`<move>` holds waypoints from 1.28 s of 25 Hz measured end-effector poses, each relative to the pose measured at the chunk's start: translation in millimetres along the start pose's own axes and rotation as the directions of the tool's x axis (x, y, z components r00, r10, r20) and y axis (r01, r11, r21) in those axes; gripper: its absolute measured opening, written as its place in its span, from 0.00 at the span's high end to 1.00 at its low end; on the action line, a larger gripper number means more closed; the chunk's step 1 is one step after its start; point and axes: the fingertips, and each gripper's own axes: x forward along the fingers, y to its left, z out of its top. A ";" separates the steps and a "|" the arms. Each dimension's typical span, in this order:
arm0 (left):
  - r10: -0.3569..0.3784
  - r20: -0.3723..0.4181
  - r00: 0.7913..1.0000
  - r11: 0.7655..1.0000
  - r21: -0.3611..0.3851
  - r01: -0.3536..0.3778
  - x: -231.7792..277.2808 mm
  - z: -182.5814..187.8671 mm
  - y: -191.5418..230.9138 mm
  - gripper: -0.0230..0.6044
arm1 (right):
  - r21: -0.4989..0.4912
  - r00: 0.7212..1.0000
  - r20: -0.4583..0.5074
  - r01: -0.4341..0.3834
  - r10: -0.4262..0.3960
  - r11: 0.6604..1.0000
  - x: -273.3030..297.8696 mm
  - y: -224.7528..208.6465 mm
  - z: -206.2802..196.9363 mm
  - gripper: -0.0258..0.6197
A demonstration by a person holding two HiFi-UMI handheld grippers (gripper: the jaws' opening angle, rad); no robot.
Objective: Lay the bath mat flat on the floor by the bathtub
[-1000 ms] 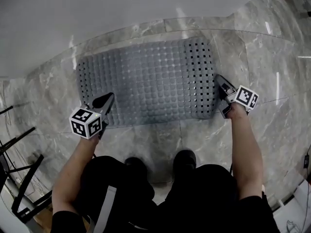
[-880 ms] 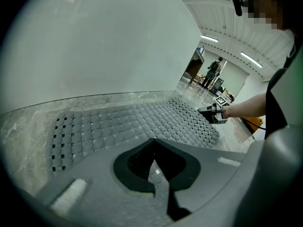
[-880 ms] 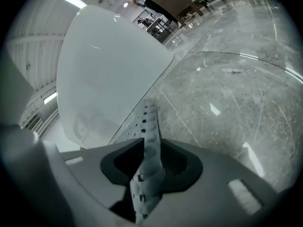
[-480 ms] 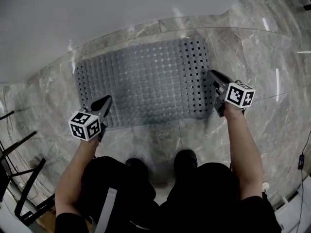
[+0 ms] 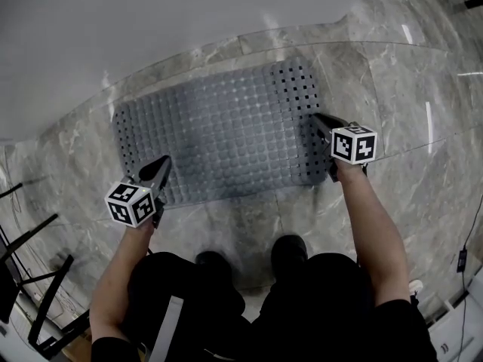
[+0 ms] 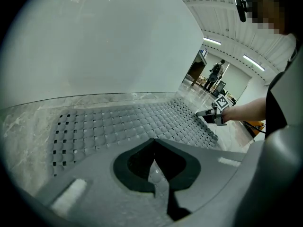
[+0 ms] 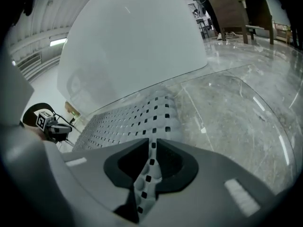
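Note:
A grey studded bath mat [image 5: 219, 134] lies on the marble floor beside the white bathtub [image 5: 151, 29]. My left gripper [image 5: 161, 164] is at its near left corner, shut on the mat's edge, which shows pinched between the jaws in the left gripper view [image 6: 154, 143]. My right gripper [image 5: 321, 119] is at the mat's right end, where the holes are. Its jaws are closing, and a strip of the perforated edge [image 7: 150, 162] is squeezed between them. Each gripper shows in the other's view: the right gripper [image 6: 208, 113], the left gripper [image 7: 59, 126].
The person's black shoes [image 5: 287, 247] stand just in front of the mat. A black metal stand [image 5: 30, 277] is at the lower left, a cable [image 5: 464, 255] at the right. The tub wall [image 7: 132, 46] rises right behind the mat. Furniture [image 7: 236, 8] stands far off.
The right gripper has slid left onto the mat's right edge and closed on it. The mat and both grippers have shifted slightly toward the tub.

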 end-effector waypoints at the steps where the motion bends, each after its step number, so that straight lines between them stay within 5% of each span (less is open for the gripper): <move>1: -0.001 -0.001 1.000 1.000 -0.002 0.001 0.5 -0.2 -0.4 0.95 | -0.009 1.000 -0.013 0.007 -0.007 1.000 2.4 -0.9 -2.8 0.88; 9: -0.006 -0.018 1.000 1.000 -0.004 0.006 -1.5 -2.7 -1.7 0.95 | 0.016 0.999 -0.027 0.035 -0.035 0.999 12.1 -15.1 -10.1 0.96; 14: 0.005 -0.011 1.000 1.000 -0.019 -0.005 -1.3 -1.1 0.2 0.95 | 0.033 0.999 -0.047 0.009 -0.008 0.999 2.4 -9.8 -12.9 0.90; 19: -0.002 -0.004 1.000 1.000 -0.018 0.002 3.6 6.9 -3.3 0.95 | 0.027 0.992 -0.124 -0.010 0.013 1.000 -39.8 -3.4 -55.4 0.88; 27: -0.028 0.000 1.000 1.000 0.009 0.028 16.4 22.4 -15.1 0.95 | 0.149 0.987 -0.147 -0.042 0.064 0.988 -72.0 18.2 -116.0 0.88; 32: -0.034 -0.015 0.999 0.999 0.017 0.034 23.3 23.6 -20.0 0.95 | 0.103 0.980 -0.197 0.011 0.010 0.995 -61.2 18.4 -123.5 0.88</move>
